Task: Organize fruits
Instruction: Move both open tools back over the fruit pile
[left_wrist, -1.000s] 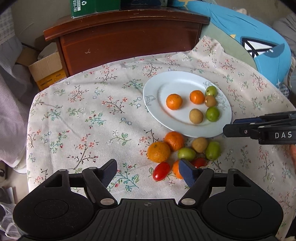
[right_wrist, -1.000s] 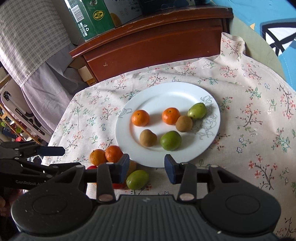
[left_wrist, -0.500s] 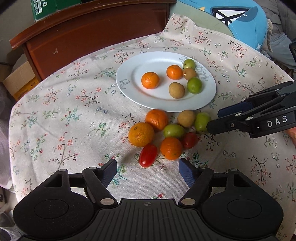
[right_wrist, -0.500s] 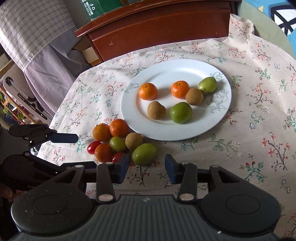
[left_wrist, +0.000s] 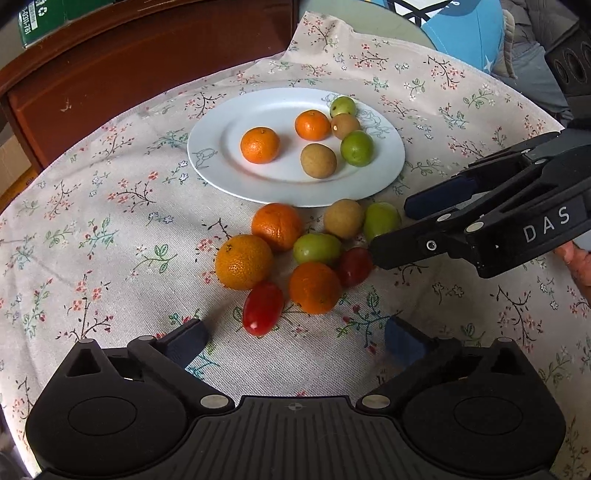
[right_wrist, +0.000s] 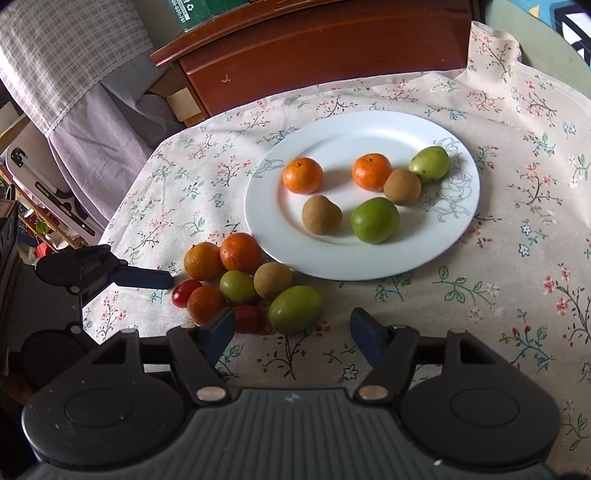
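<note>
Since the earlier frames both grippers have sunk toward the loose fruit pile (left_wrist: 295, 254), which now sits larger in each view. The left gripper (left_wrist: 295, 341) has its jaws opening wide and empty; a red tomato (left_wrist: 262, 308) lies just ahead at 11 o'clock. The right gripper (right_wrist: 293, 332) is also opening, with nothing pinched; a green fruit (right_wrist: 295, 309) lies between its fingertips at 12 o'clock. The white plate (right_wrist: 273, 221) sits beyond, bearing six fruits.
</note>
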